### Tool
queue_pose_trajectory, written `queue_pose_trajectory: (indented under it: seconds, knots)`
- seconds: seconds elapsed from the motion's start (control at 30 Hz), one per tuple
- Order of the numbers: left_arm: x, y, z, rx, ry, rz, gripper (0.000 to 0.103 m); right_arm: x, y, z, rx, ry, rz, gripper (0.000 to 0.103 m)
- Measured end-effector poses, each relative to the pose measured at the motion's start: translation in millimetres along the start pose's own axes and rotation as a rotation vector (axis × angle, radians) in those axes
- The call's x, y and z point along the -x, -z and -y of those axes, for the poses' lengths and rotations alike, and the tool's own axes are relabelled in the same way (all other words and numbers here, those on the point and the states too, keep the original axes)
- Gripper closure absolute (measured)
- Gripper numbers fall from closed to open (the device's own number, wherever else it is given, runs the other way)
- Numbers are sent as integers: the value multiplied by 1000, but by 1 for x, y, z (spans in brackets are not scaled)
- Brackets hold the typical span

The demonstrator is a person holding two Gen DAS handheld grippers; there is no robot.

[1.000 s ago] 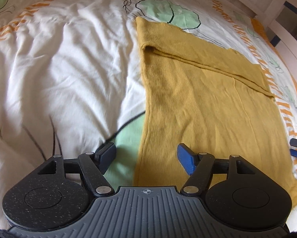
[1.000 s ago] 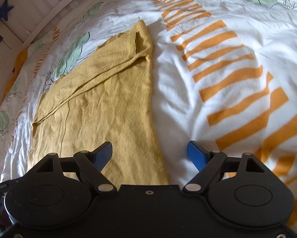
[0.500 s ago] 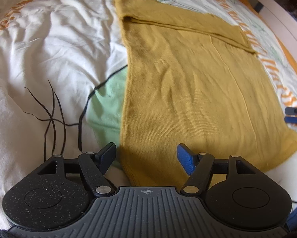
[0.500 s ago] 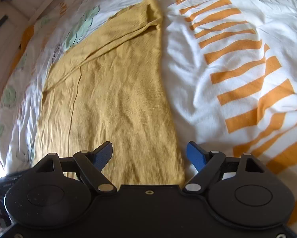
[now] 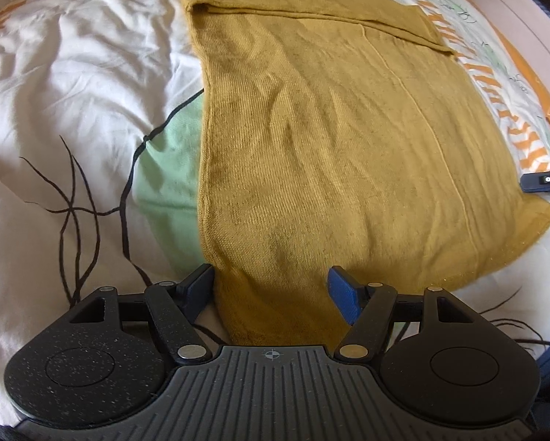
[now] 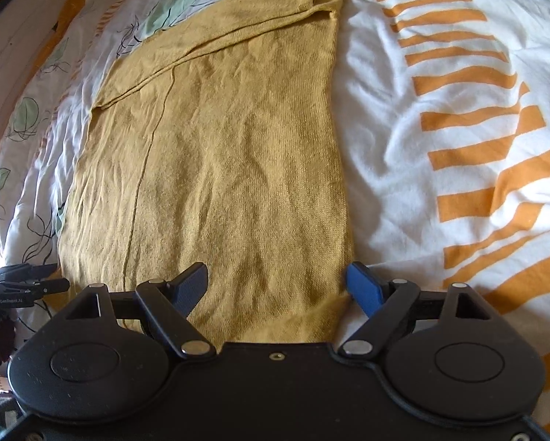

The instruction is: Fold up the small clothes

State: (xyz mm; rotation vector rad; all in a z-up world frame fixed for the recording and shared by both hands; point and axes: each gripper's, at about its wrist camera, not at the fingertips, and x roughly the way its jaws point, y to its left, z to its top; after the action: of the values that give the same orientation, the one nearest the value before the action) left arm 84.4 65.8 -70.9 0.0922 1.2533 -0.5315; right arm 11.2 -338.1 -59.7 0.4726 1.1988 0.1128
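Straddling the near hem of the mustard knit garment (image 5: pixel 330 139), the left gripper (image 5: pixel 271 286) gapes wide, the near left corner lying between its fingers, nothing clasped. The right gripper (image 6: pixel 277 286) gapes equally over the near right corner, low and level. The garment stretches flat ahead on the patterned duvet (image 6: pixel 440 110).

Both wrist views close over garment (image 5: pixel 330 139)

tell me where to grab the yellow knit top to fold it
Take the near hem corners of the yellow knit top, coming in low from the near edge. It lies flat on the duvet, and the left gripper and right gripper already straddle those corners, jaws open.
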Motion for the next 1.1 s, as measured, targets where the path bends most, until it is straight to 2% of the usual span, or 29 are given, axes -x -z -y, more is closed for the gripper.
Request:
queue_pose_trajectory:
  seconds: [0.2,0.4,0.53,0.7,0.8,0.93,1.03,1.1]
  knots:
    - [-3,-3,-3,12,20,-16,36,-13,-5,9,-53,-46,-28,14]
    - [3,0,0,-9,16,-24,38,-6,-1,10,-55,-68,-26,15]
    - [11,6,4,-47,-4,-33,50,-1,3,4,-22,-70,-35,15]
    - [20,11,1,-54,-8,-27,57,3,8,-6,38,-70,-57,15]
    - [16,10,1,-46,-29,-27,65,5,10,-9,52,-78,-68,15]
    - [13,11,-1,-25,-21,-10,83,10,13,-11,67,-100,-79,18]
    - [15,14,-7,23,3,17,92,13,16,-10,71,-102,-71,34]
    - [17,15,-10,55,19,39,95,13,19,-4,58,-86,-64,58]
